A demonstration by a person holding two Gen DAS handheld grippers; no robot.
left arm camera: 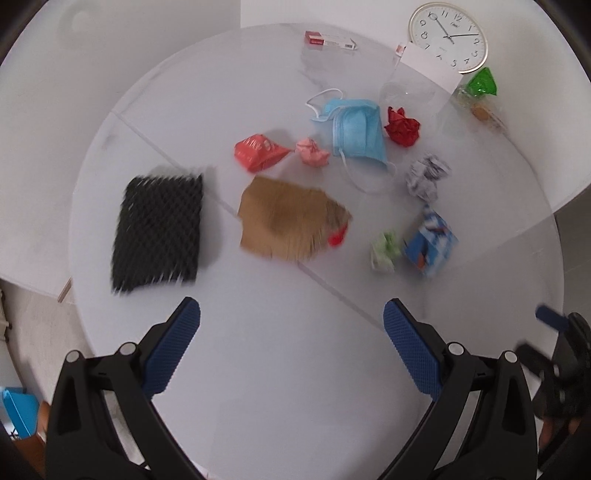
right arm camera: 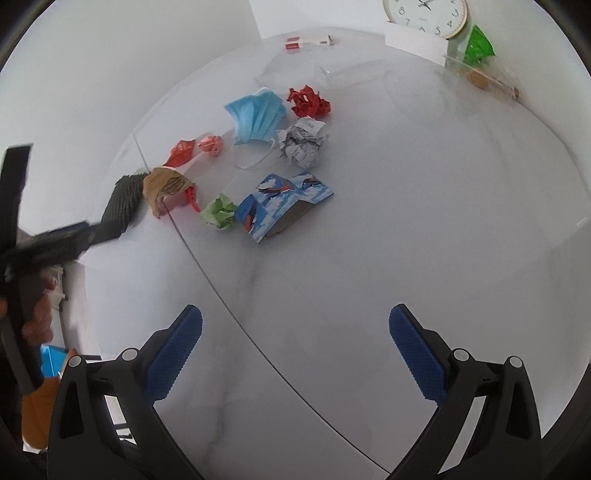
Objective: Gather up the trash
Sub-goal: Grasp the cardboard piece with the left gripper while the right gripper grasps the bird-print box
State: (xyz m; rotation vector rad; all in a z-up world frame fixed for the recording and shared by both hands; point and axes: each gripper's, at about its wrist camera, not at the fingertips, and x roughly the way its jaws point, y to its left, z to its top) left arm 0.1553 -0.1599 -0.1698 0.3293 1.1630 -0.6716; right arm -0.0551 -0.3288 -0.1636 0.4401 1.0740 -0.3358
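Trash lies scattered on a white round table (left arm camera: 295,387). In the left wrist view: a black foam net (left arm camera: 159,229), torn brown cardboard (left arm camera: 288,219), a red wrapper (left arm camera: 258,151), a pink paper ball (left arm camera: 313,151), a blue face mask (left arm camera: 356,131), a red paper ball (left arm camera: 402,125), a grey crumpled paper (left arm camera: 426,177), a green paper ball (left arm camera: 386,251) and a blue printed carton (left arm camera: 430,242). My left gripper (left arm camera: 291,347) hangs open above the near table. My right gripper (right arm camera: 295,350) is open too, with the carton (right arm camera: 280,206) and green ball (right arm camera: 221,212) well ahead of it.
At the table's far edge stand a wall clock (left arm camera: 448,35), a white card (left arm camera: 430,62), a red-and-white box (left arm camera: 330,40), a clear plastic cup (left arm camera: 406,92) and a green-topped clear bag (left arm camera: 480,86). A blue bin (left arm camera: 20,410) sits on the floor at left.
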